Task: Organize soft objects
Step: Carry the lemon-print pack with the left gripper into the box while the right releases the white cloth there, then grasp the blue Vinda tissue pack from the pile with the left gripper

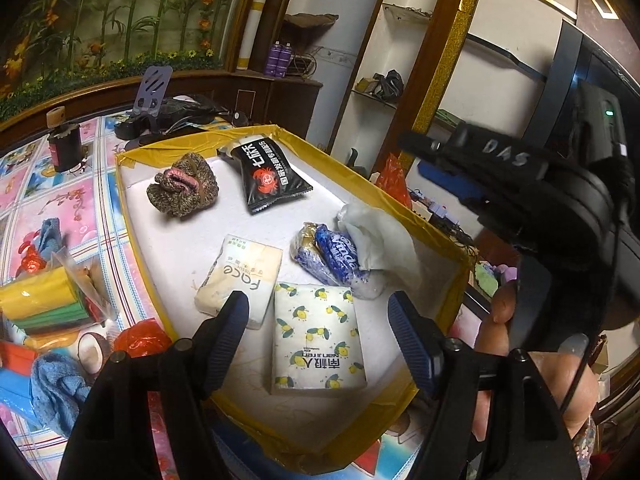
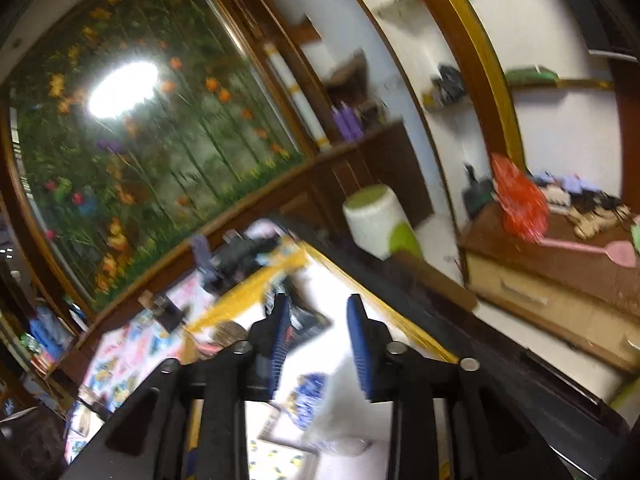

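Yellow-taped white foam tray (image 1: pixel 136 216) sits on the worktop with floral oilcloth (image 1: pixel 60 200), and the soft things are already in it: the lemon-print tissue pack (image 1: pixel 318 340) near, the cream "Face" tissue pack (image 1: pixel 240 276) just left of it, the blue-and-white wrapped bundle with white plastic (image 1: pixel 344 256) to the right, the black crab-print sachet (image 1: pixel 272 176) and the brown-pink knitted piece (image 1: pixel 182 188) at the far end.

We see the left tongs (image 1: pixel 318 312) wide open, holding nothing, hovering over the lemon pack. The right tongs (image 2: pixel 320 344) stand part open with nothing between them, over the tray's right side; that view is blurred.

Risks as we judge them: a finger of the left tongs could drag the cream pack, since it hangs right over its near corner. The loose white plastic could snag a pad and pull the bundle out. The light foam tray could slide if nudged.

More soft stuff waits outside, near left: the blue cloth (image 1: pixel 56 388), the red plastic bag (image 1: pixel 140 340), the yellow-green sponge stack (image 1: pixel 44 300). The room is cluttered, with a bamboo mural (image 1: pixel 100 20) and wall shelves (image 1: pixel 384 88) far behind.
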